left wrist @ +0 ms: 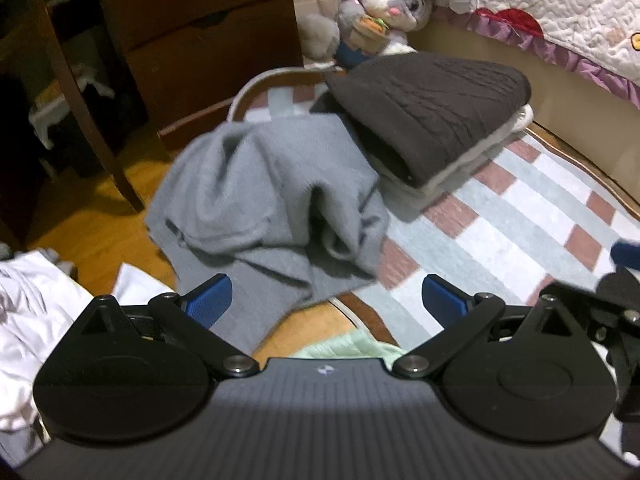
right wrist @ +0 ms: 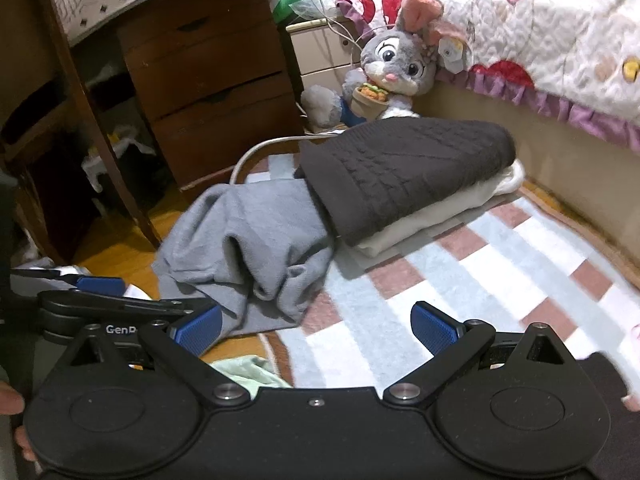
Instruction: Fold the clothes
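A grey knit garment lies crumpled and unfolded, draped over the near left edge of the striped rug. Just right and farther off, a dark brown cable-knit sweater sits folded atop a folded cream garment, touching the grey one.

Crumpled garment lies left of folded stack.

Cloth, wood and matt plastic in my view

I see a soft grey fleece garment, a cable-knit brown sweater, a woven checked rug, glossy wooden drawers, and ribbed blue gripper pads.
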Demonstrator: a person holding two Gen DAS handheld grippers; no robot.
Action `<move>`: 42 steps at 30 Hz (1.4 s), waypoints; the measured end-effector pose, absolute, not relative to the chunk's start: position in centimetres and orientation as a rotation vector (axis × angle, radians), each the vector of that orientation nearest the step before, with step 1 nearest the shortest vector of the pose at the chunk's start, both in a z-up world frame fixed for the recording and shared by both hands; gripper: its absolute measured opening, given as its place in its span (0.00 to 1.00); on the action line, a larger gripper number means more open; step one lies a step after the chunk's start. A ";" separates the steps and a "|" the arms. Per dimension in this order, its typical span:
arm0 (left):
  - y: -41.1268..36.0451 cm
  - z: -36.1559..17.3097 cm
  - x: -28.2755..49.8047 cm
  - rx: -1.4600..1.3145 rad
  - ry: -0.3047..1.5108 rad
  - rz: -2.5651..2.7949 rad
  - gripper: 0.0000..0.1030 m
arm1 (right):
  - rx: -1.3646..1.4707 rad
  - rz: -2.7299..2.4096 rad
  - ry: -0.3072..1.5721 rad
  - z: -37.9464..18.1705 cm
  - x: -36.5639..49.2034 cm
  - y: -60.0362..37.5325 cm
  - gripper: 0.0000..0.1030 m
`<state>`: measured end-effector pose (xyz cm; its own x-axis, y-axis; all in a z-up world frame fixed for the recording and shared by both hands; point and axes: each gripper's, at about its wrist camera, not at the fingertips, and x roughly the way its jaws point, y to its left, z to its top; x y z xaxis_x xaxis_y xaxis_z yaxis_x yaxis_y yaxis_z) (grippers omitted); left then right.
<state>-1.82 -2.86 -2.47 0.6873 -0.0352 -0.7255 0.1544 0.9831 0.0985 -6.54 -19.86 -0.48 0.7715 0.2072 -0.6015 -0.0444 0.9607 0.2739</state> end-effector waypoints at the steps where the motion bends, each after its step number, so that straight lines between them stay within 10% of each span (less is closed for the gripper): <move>1: -2.5 -2.5 -1.5 0.147 0.802 -0.108 1.00 | 0.309 0.147 0.684 -1.4 -6.3 -20.1 0.99; 21: 8.0 -6.4 19.0 -0.143 0.857 0.277 0.97 | 0.785 0.272 0.769 -12.2 9.8 -22.1 0.99; 42: 16.7 -16.8 19.3 -0.694 1.009 0.215 1.00 | 0.821 0.133 0.755 -17.9 18.2 -18.8 0.90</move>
<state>19.28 16.73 -16.83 0.5329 -0.1437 -0.8339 -0.4708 0.7685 -0.4333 18.15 -18.79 -17.89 0.7356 0.3858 -0.5568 0.1719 0.6888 0.7043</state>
